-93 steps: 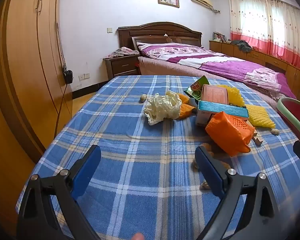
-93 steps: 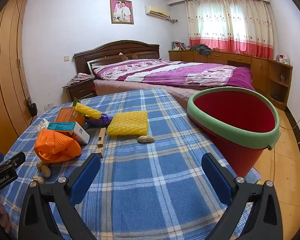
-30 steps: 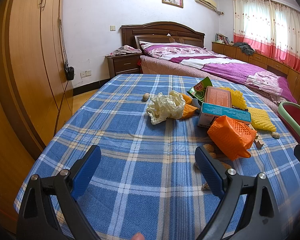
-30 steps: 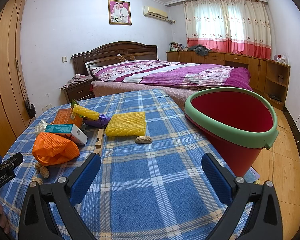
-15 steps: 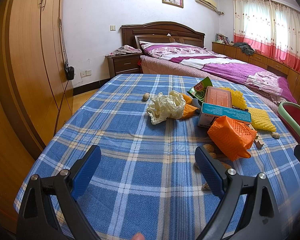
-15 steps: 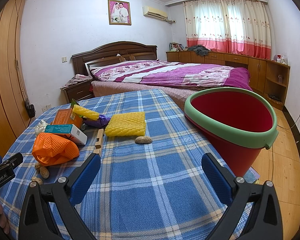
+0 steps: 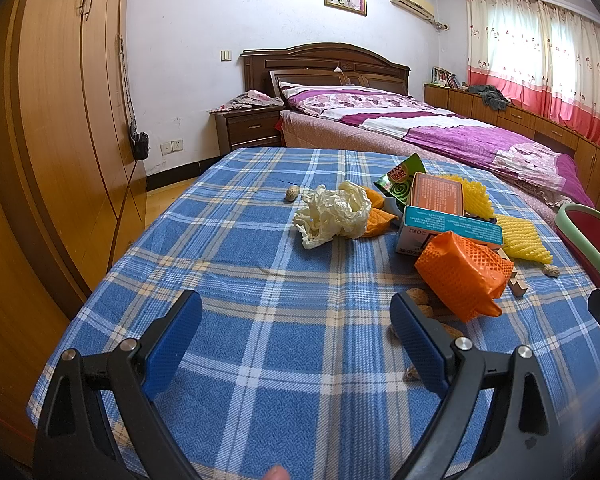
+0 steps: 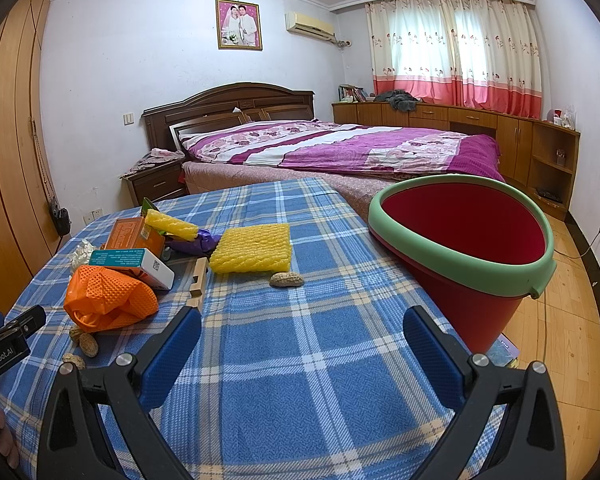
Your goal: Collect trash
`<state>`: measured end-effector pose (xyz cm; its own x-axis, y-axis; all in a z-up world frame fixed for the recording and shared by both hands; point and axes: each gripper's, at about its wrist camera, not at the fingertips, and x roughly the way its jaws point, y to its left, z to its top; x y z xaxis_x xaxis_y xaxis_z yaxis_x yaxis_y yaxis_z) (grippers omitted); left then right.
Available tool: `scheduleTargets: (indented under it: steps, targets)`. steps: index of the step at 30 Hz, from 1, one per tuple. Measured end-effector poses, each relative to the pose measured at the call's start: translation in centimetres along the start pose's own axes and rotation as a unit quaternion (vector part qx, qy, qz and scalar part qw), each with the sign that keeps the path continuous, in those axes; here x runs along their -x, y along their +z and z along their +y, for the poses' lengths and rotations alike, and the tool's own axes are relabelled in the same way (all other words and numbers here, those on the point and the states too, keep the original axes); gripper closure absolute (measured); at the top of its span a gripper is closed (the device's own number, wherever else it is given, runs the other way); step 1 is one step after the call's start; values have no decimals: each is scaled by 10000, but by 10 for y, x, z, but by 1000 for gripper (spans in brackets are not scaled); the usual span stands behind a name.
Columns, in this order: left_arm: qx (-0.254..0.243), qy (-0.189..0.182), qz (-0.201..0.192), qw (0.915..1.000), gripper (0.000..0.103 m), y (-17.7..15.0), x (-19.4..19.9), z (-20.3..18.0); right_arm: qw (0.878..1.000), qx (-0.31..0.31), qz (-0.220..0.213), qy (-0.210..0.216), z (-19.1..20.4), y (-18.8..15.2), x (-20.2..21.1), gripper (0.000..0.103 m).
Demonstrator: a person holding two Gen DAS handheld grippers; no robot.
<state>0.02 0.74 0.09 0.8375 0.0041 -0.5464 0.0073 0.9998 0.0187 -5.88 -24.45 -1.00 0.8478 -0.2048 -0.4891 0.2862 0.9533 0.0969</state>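
Trash lies on a blue plaid tablecloth (image 7: 236, 280): a crumpled white bag (image 7: 334, 214), an orange foam net (image 7: 460, 276) (image 8: 108, 300), a teal-and-white box (image 7: 448, 232) (image 8: 136, 266), an orange box (image 7: 436, 192) (image 8: 134, 234), yellow foam sheets (image 7: 520, 240) (image 8: 254, 254), a green wrapper (image 7: 400, 178) and several peanuts (image 8: 286, 279). A red bucket with a green rim (image 8: 472, 248) stands off the table's right side. My left gripper (image 7: 296, 336) is open, near the front edge, left of the orange net. My right gripper (image 8: 302, 348) is open over bare cloth beside the bucket.
A small wooden block (image 8: 199, 284) lies by the yellow foam. A wooden wardrobe (image 7: 52, 120) runs along the left. A bed with a purple cover (image 8: 340, 148) stands behind the table, a nightstand (image 7: 252, 126) beside it. Low cabinets (image 8: 480, 128) line the right wall.
Both grippers stay open and almost still. Over three seconds the left view drew back and shifted slightly; nothing on the table moved.
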Motion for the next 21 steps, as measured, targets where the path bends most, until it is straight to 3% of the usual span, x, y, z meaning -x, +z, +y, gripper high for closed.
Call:
scheduleTargets:
  steps: [12, 21]
  targets:
    - [-38, -107, 172, 9998, 8, 1, -5, -1, 10000, -8, 15, -15, -3, 1, -2, 0]
    - [120, -310, 608, 9976, 9, 18, -26, 4, 9985, -248, 468, 127, -21, 13, -14, 0]
